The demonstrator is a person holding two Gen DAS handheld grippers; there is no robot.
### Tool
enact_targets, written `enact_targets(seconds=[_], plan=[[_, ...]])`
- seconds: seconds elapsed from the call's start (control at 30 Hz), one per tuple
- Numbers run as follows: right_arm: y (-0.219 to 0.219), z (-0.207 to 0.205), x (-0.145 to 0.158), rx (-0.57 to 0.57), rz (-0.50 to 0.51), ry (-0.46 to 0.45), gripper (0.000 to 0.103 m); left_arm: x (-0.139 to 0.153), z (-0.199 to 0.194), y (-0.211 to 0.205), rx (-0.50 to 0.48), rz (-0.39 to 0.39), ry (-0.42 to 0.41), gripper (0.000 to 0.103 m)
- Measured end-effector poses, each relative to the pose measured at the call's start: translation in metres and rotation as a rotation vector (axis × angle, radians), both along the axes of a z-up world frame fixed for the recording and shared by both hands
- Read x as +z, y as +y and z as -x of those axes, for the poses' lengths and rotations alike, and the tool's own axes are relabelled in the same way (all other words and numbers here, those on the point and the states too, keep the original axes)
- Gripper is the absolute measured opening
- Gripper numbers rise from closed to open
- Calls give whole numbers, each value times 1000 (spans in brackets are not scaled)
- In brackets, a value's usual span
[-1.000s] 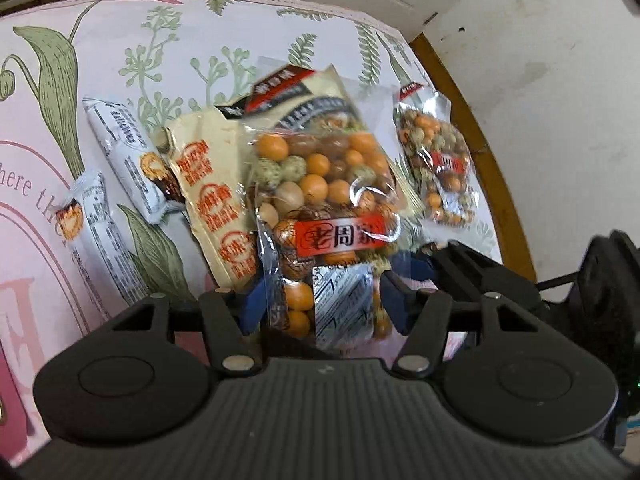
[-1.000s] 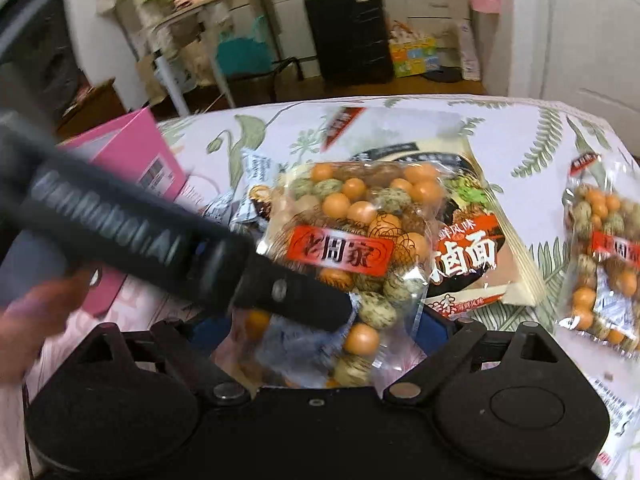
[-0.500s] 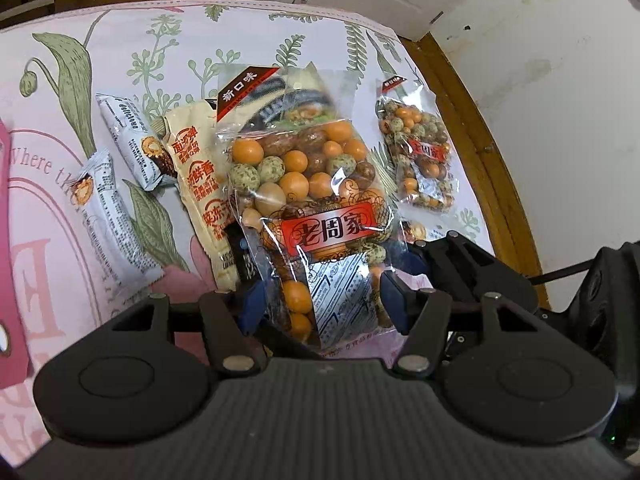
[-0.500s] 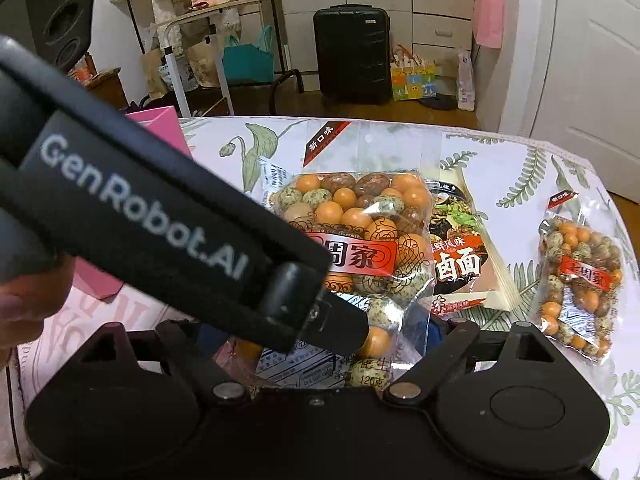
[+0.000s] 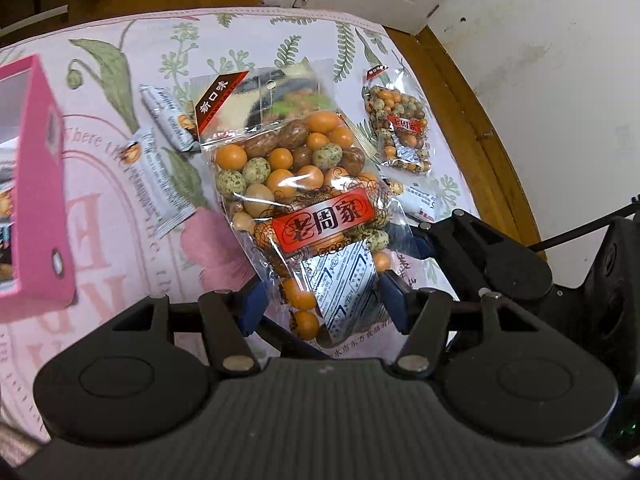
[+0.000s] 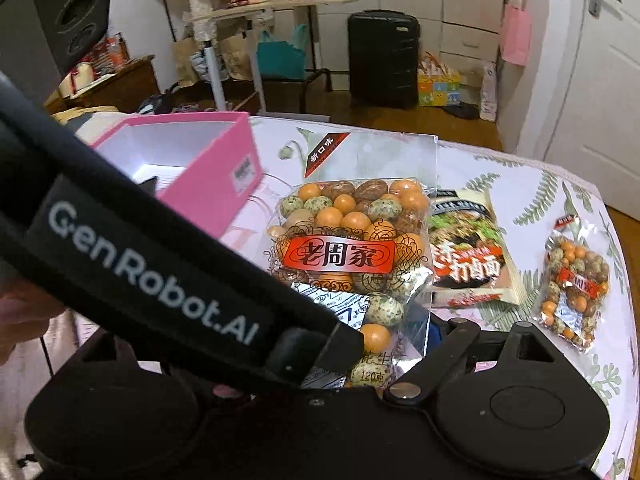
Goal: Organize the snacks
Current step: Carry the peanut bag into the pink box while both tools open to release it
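Observation:
A clear bag of orange, speckled and brown coated nuts [image 5: 304, 200] with a red label is held up above the table. My left gripper [image 5: 320, 304] is shut on its bottom edge. My right gripper [image 6: 360, 356] is shut on the same bag [image 6: 348, 240]; the left gripper's black body [image 6: 160, 280] crosses the right wrist view and hides its left finger. The open pink box [image 6: 208, 176] stands to the left; it also shows in the left wrist view [image 5: 36, 200].
On the floral tablecloth [image 5: 120, 240] lie a second nut bag [image 5: 400, 132], two white snack bars [image 5: 160, 184], a small white packet [image 5: 420, 200] and a noodle packet [image 6: 468, 256]. The table edge [image 5: 480, 140] runs along the right, by a wall.
Both grippers have lifted the nut bag higher and moved it left, away from the noodle packet. The pink box has come into view on the left.

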State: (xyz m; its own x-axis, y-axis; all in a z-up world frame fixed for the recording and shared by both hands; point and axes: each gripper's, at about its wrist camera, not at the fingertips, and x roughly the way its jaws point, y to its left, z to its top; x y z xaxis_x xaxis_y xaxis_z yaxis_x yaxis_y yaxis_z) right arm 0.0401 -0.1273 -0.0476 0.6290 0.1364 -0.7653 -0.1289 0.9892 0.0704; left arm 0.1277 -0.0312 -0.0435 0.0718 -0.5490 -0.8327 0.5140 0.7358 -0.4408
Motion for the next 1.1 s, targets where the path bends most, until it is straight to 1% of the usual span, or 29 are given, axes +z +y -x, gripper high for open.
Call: enact_targets(seconds=[0.2, 0.37, 0.47, 0.57, 0.7, 0.8, 0.9, 1.0, 1.1], plan=[[26, 3, 22, 85, -24, 14, 92, 21, 11, 44, 40, 21, 17, 58], [52, -10, 38, 208, -71, 52, 92, 35, 13, 93, 84, 50, 40, 58], [69, -23, 47, 283, -85, 63, 92, 44, 8, 124, 129, 77, 50, 58], [94, -40, 56, 362, -55, 51, 92, 53, -3, 153, 173, 93, 45, 58], [123, -78, 60, 430, -52, 51, 92, 60, -29, 187, 253, 89, 36, 58], [145, -108, 58, 494, -26, 56, 92, 55, -55, 206, 328, 85, 46, 58], [166, -139, 51, 561, 16, 67, 92, 41, -79, 223, 392, 90, 62, 59], [180, -164, 34, 567, 18, 85, 91, 19, -105, 240, 441, 99, 89, 61], [186, -185, 8, 532, -44, 125, 91, -6, -126, 254, 486, 88, 126, 61]])
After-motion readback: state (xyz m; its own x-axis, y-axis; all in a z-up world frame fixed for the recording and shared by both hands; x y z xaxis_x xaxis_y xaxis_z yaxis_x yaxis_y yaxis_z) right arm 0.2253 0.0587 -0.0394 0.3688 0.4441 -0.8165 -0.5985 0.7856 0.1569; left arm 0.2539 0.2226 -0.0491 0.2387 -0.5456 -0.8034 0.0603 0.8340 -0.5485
